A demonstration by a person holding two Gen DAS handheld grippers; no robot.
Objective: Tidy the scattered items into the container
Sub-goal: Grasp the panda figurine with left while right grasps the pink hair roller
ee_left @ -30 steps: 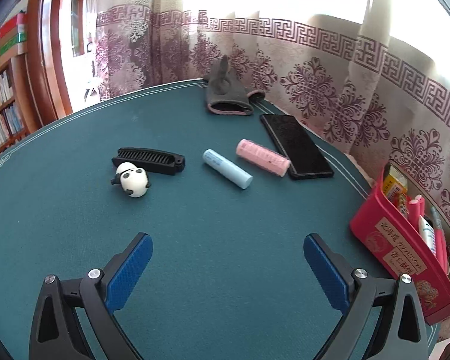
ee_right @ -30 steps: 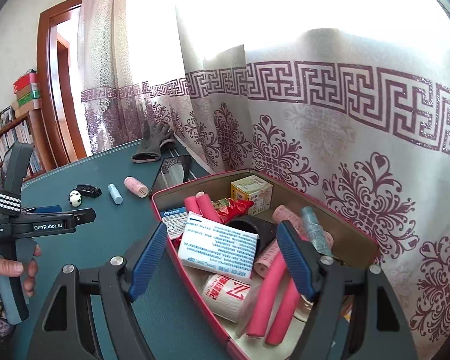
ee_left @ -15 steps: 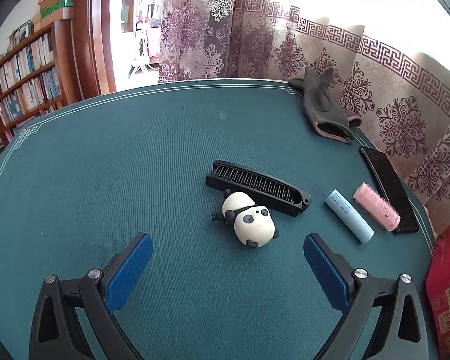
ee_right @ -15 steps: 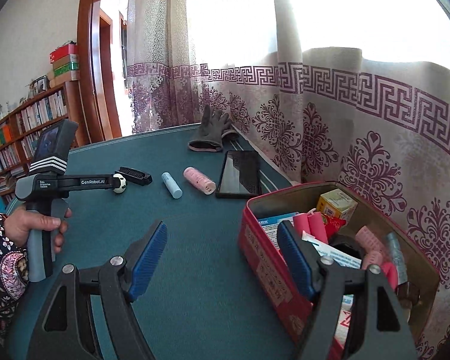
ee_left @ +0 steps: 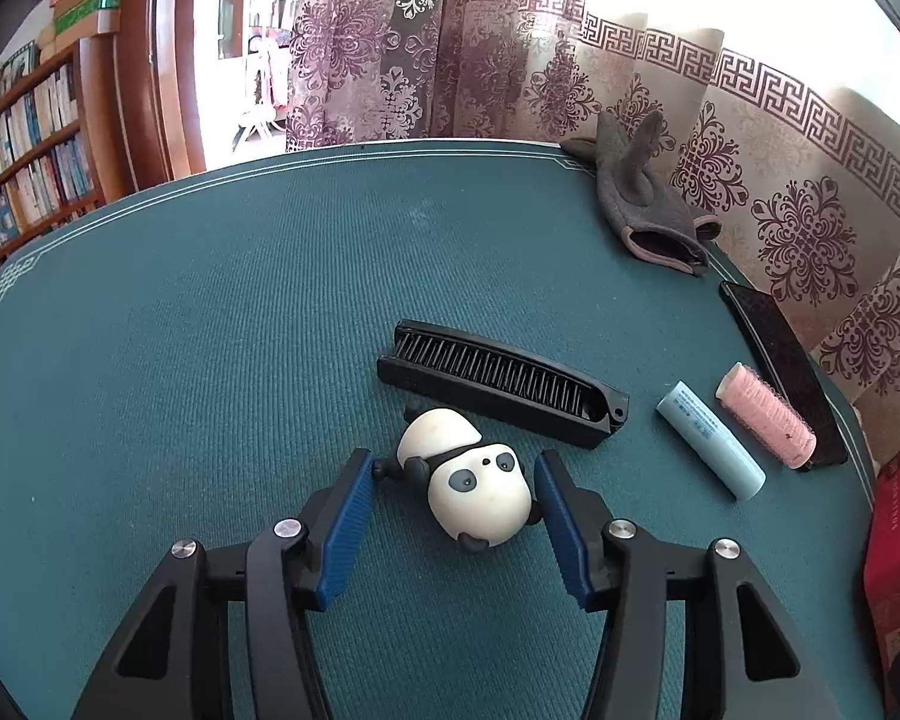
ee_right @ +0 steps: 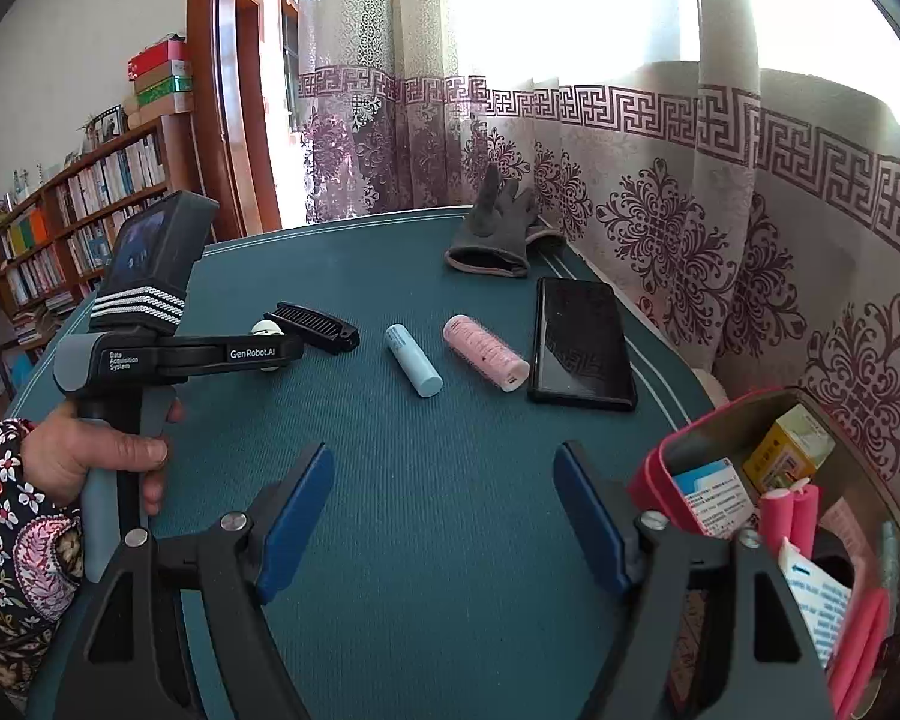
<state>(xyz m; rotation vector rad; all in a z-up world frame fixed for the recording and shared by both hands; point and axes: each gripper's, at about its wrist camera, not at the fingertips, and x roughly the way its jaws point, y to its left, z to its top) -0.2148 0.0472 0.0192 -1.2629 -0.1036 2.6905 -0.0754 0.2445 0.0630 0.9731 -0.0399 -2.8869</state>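
- Teal felt table (ee_left: 210,330) is being shown beneath all items, with patterned curtains (ee_right: 660,192) and a bookshelf (ee_right: 90,204) behind.
- Left gripper (ee_left: 453,489): its jaws are being closed around the panda figurine (ee_left: 477,489); the right pad is seen about at the head, the left pad apart from it.
- Right gripper (ee_right: 444,504): its jaws are being held wide, with nothing between them.
- Red container (ee_right: 660,468), already partly filled, is being shown at the right table edge.
- Black comb (ee_left: 498,393) is lying just beyond the panda.
- Blue tube (ee_right: 413,360), pink roller (ee_right: 486,352), phone (ee_right: 582,342) and grey glove (ee_right: 498,234) are lying farther back.
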